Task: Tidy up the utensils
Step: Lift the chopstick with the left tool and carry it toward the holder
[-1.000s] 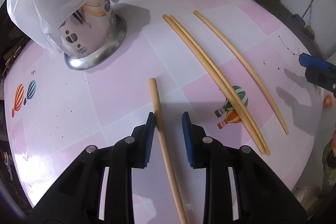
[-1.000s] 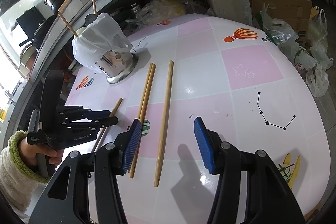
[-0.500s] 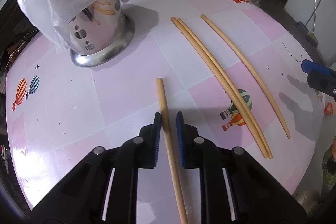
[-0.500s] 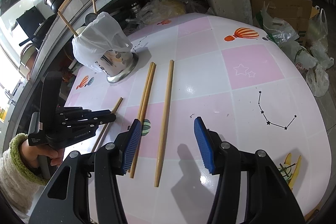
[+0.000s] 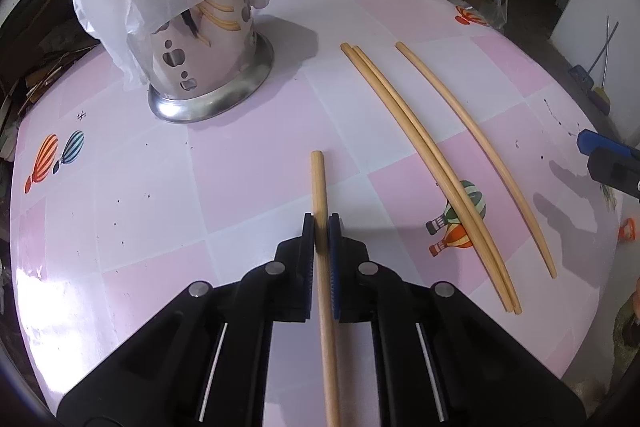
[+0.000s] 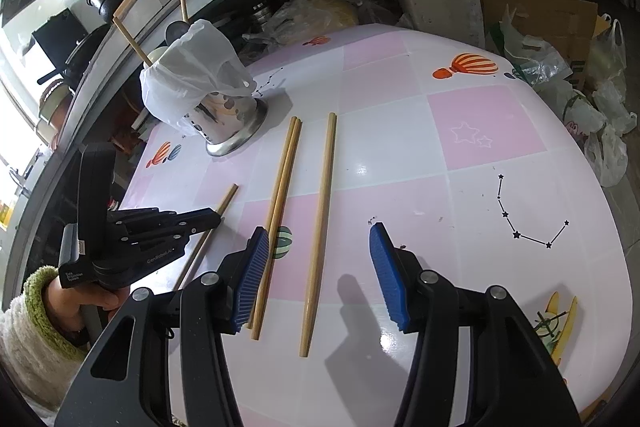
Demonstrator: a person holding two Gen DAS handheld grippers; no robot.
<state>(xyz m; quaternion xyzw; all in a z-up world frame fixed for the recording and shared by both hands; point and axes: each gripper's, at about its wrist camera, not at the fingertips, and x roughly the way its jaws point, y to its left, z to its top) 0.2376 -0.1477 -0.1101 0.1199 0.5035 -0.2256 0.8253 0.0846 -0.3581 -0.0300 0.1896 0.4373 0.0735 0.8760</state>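
Left jaws have closed on chopstick (image 5: 320, 187); holder (image 5: 204, 67) bag-draped.

Left gripper (image 5: 321, 227) low at the near left, jaws pinched together, hand (image 6: 86, 301) on its handle. Right gripper (image 6: 316, 255) raised at the near right, jaws spread wide.

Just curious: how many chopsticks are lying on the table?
4: one gripped by the left hand-held gripper, a touching pair beside it, one farther right. More stand in the holder, partly hidden.

Both wrist cameras look steeply down, close over the shared pink table (image 5: 248, 163), from adjacent sides.
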